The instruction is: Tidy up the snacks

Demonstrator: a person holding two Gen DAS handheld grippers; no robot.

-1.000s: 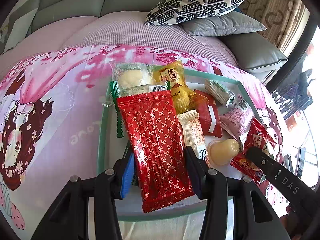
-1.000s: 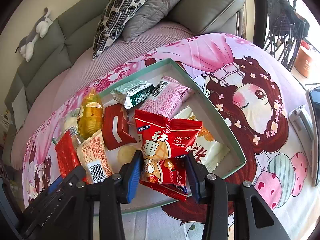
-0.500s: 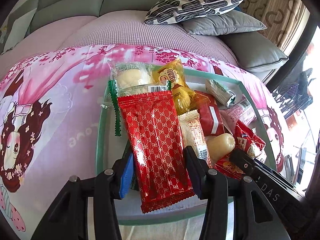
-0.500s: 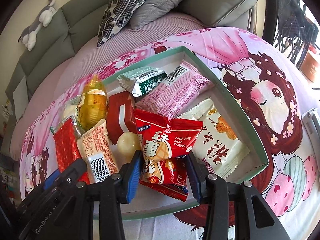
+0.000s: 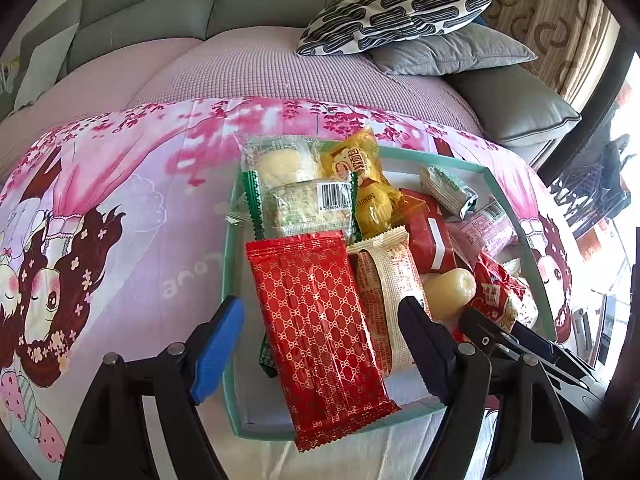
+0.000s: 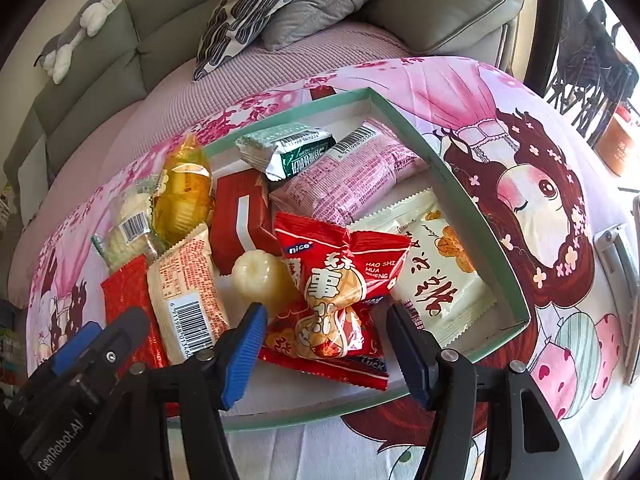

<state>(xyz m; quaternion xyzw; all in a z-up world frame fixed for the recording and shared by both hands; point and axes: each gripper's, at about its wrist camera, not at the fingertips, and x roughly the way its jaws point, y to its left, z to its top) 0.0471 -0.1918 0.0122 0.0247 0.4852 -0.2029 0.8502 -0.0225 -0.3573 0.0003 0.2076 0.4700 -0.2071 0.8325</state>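
Left wrist view: left claw [image 5: 320, 344] and right claw [image 6: 322, 344], jaws just opened, each released; long red foil wafer packet [image 5: 320, 320] and red peanut bag [image 6: 340, 292] now lie deposited in shallow green-rimmed box [image 6: 460, 184].

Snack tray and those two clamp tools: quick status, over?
Left gripper and right gripper just opened, both clear. Long red patterned packet and red peanut bag lie released in shallow green-rimmed tray. Nothing blocking.
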